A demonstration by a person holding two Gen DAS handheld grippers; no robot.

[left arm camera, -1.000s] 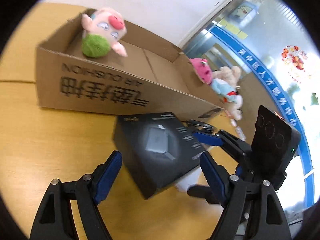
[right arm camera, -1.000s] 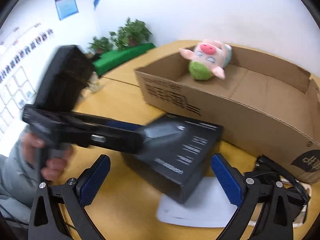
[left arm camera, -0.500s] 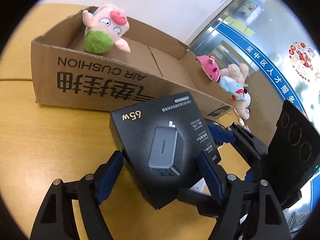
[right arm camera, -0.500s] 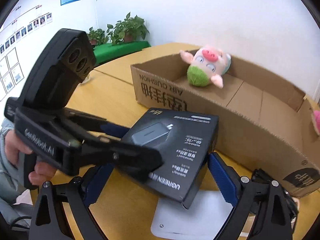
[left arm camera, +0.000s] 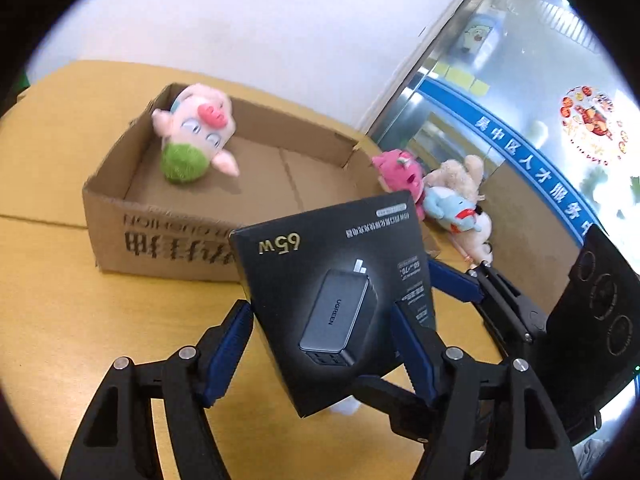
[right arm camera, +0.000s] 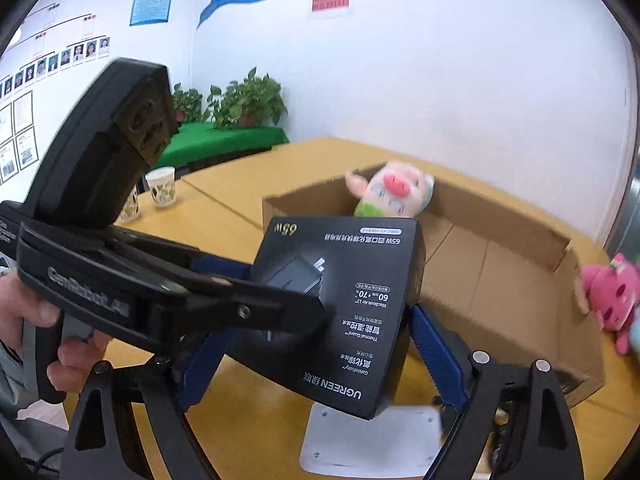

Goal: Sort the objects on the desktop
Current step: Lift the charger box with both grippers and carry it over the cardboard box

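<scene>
**Left wrist view: charger box raised off the worktop by both claws**

Left wrist view: the black charger box (left arm camera: 336,304), flat on the worktop (left arm camera: 60,320) a second ago, is now held aloft, tilted. Both claws have just been closing; the left claw (left arm camera: 324,356) and right claw (right arm camera: 316,364) are pinched on its sides. The cardboard box (left arm camera: 168,240) lies just beyond, its near wall to be cleared; its floor beside the pig plush (left arm camera: 192,136) is free.

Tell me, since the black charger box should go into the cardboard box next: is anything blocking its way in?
Nothing visible does. The charger box, held between both grippers, hangs above the table just before the cardboard box's near wall. The plush pig sits in the far corner; the floor beside it is bare.
</scene>
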